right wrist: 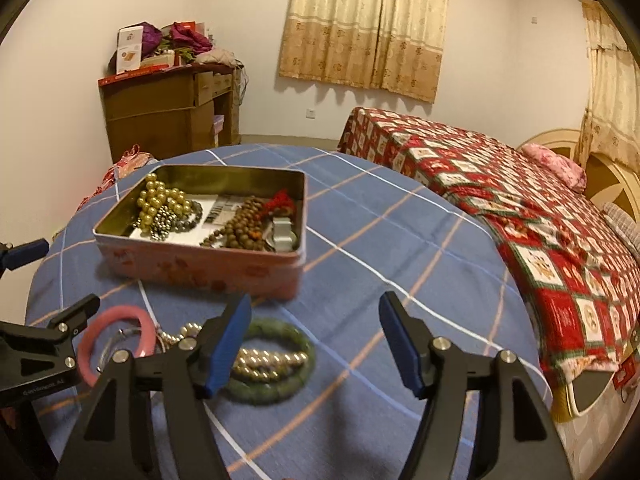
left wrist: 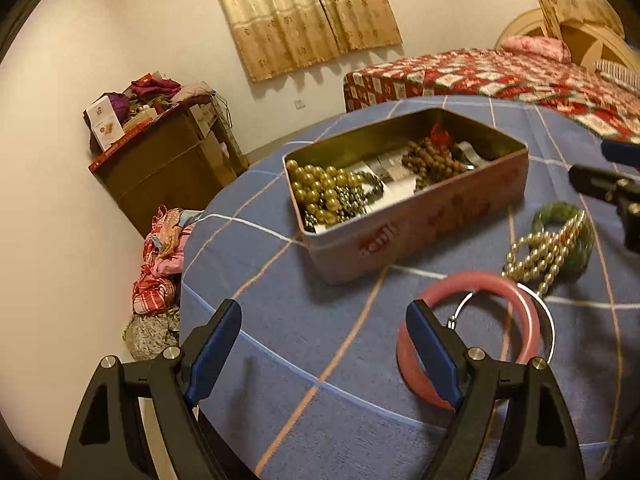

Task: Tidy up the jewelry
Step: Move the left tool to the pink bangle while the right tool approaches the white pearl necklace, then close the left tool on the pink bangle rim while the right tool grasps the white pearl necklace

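Observation:
An open pink tin box stands on the blue checked tablecloth and holds gold beads, dark beads and brown wooden beads. In front of it lie a pink bangle, a thin silver ring, a pearl string and a green bangle. My left gripper is open and empty, its right finger just over the pink bangle. My right gripper is open and empty above the green bangle.
The round table's edge drops off to the left, with clothes heaped on the floor. A wooden cabinet stands by the wall. A bed with a red patterned cover is to the right.

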A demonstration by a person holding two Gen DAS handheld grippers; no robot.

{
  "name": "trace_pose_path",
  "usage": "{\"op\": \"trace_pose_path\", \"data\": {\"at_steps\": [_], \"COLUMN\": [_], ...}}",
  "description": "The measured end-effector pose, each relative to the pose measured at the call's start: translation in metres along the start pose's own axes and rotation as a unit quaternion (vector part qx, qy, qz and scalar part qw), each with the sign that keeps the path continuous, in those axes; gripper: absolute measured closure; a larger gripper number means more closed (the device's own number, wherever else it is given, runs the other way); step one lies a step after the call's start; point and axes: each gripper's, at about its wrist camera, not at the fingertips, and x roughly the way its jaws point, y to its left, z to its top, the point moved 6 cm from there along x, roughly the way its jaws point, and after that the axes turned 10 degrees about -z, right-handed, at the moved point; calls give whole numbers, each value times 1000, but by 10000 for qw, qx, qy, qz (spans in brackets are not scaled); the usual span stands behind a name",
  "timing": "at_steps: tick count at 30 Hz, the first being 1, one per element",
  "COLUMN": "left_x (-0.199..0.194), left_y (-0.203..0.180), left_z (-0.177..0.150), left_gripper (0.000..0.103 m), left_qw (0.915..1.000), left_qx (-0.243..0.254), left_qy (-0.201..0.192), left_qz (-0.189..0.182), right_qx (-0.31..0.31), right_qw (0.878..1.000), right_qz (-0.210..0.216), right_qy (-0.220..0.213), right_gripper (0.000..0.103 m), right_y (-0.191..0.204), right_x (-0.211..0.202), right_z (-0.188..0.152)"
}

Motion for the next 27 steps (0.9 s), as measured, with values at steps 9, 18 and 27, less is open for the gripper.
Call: {"op": "trace_pose_path", "data": {"at_steps": [9,18,27], "left_x": [14,21,20], "left_y": [4,18,13], "left_z": [-5,-6,-7], "left_gripper": [18,51,93], "left_qw": [9998,9993,9972], "left_qx": [60,-194,-248], "left_qy": [194,165,177], "left_qz": [38,-269,-687], "right_qx": [216,298,181], "right_qw": [9996,9991,9997], "right_qz": [-118,-198,-35], "right_qy": [147,206,172], "right_gripper": [34,34,34], "right_y": [-15,-25,-16], "right_x": [10,12,6], "right_z": [-12,-19,-21]}}
